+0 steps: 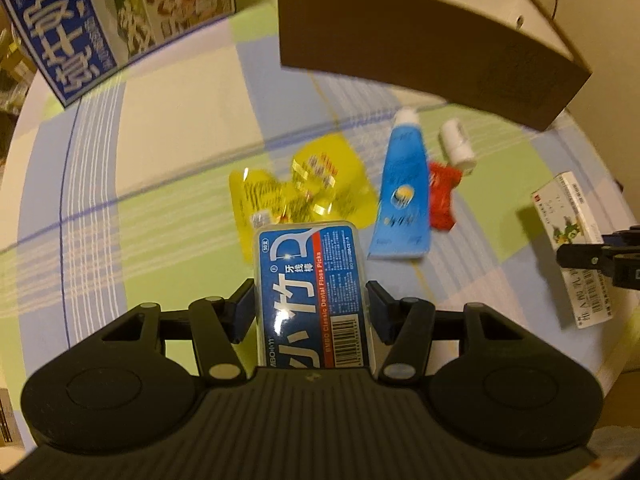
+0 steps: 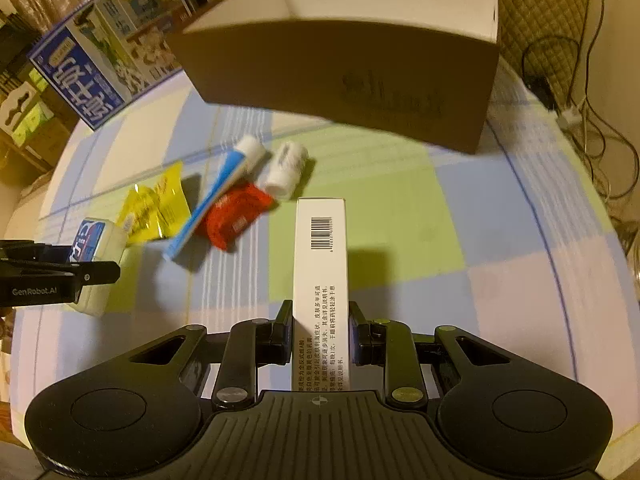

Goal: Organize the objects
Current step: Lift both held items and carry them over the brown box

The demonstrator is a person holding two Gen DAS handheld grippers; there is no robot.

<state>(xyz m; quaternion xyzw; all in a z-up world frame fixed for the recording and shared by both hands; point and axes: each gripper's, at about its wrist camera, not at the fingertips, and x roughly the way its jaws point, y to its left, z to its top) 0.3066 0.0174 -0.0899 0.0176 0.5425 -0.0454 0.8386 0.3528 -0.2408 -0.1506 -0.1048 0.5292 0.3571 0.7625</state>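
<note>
Far left, back of bench (image 2: 400, 208): blue-and-white printed carton (image 1: 60, 36) standing on the checked cloth.

Left tool (image 1: 311, 304): pads pressed against both long sides of the floss pick case (image 1: 310, 296), blue label up. Case appears lifted off the cloth, judging from the right wrist view, though contact underneath cannot be confirmed.

Just beyond the case: yellow foil packet (image 1: 304, 184), crumpled, flat on the cloth. To its right, blue tube (image 1: 402, 196), white cap pointing toward the cardboard box (image 1: 420, 36). Touching the tube's right edge: red sachet (image 1: 442, 196). At the sachet's far end, white cylinder (image 1: 456, 142) lying on its side.

Cardboard box at the back, centre-right, open at the top, white inner wall visible.

Right tool (image 2: 320, 332): closed on the white medicine box (image 2: 320, 280), gripped by its narrow sides, barcode face up, long axis pointing toward the cardboard box. Its shadow falls on the cloth to the right.

Far right, off the bench: cables (image 2: 592, 120).
</note>
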